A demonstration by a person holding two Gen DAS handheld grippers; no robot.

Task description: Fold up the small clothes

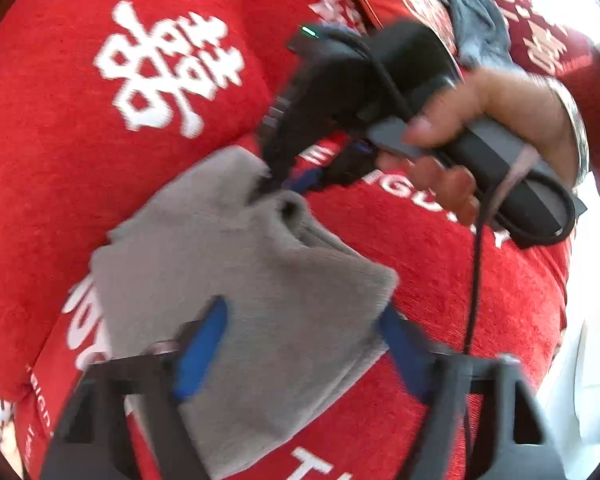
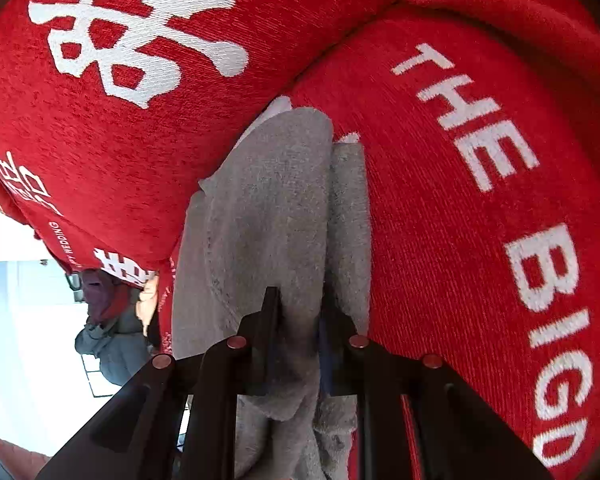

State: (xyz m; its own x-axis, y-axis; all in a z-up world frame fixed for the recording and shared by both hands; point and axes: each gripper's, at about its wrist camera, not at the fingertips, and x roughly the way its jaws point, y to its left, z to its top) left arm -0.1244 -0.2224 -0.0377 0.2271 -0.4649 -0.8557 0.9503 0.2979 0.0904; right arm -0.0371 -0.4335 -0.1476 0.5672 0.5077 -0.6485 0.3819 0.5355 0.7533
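A small grey cloth (image 1: 236,264) lies folded on a red cushion (image 1: 440,264) printed with white letters. In the left wrist view my left gripper (image 1: 302,308) stands open, its blue-padded fingers (image 1: 202,344) straddling the cloth's near end without pressing it. My right gripper (image 1: 276,188), held by a hand (image 1: 496,108), pinches the cloth's far corner. In the right wrist view the right gripper (image 2: 300,304) is shut on a raised fold of the grey cloth (image 2: 268,200), which bunches up between and below the fingers.
A second red cushion (image 1: 100,168) with a big white character rises behind the cloth. Dark grey clothes (image 1: 472,28) lie on the cushions at the top right. Beyond the cushion's edge, more garments (image 2: 112,340) are heaped on a pale floor.
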